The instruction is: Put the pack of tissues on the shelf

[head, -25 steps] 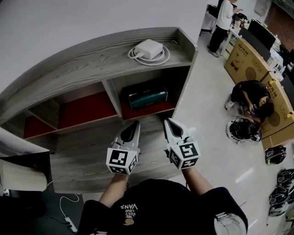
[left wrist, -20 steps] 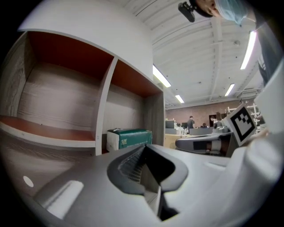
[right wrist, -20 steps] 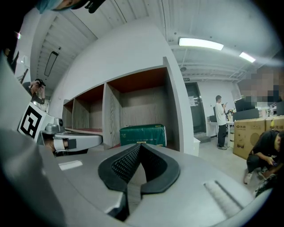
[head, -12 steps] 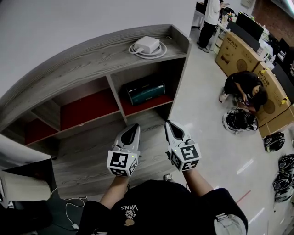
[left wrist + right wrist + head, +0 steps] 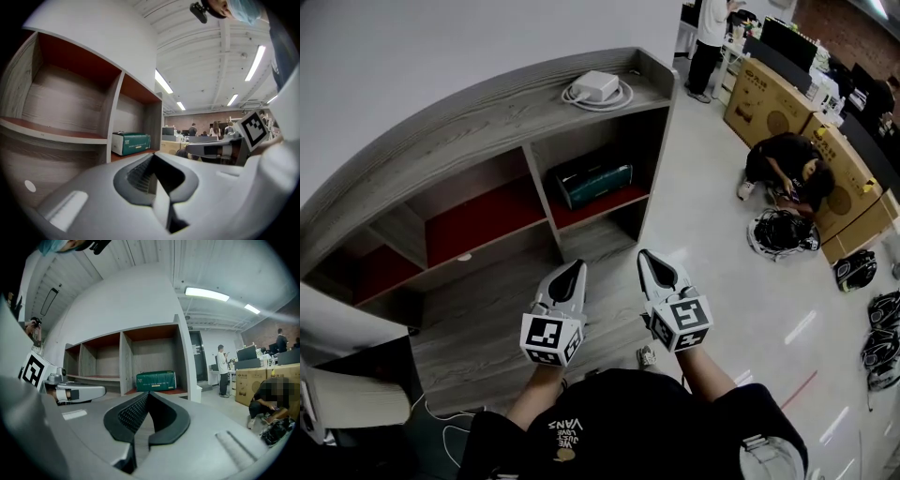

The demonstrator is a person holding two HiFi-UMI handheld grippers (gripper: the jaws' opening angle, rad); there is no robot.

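Grey shelf (image 5: 487, 122) with green tissue pack (image 5: 592, 182)

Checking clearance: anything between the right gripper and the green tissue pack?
Nothing. In the head view only the shelf's bare grey wood base separates the right gripper from the tissue pack in its compartment. The right gripper view shows no obstacle either.

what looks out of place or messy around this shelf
Nothing is spilled or damaged. The green tissue pack lies flat in the shelf's right-hand compartment. Only loose bits: a white charger with coiled cable on top, and a white cable trailing on the floor.
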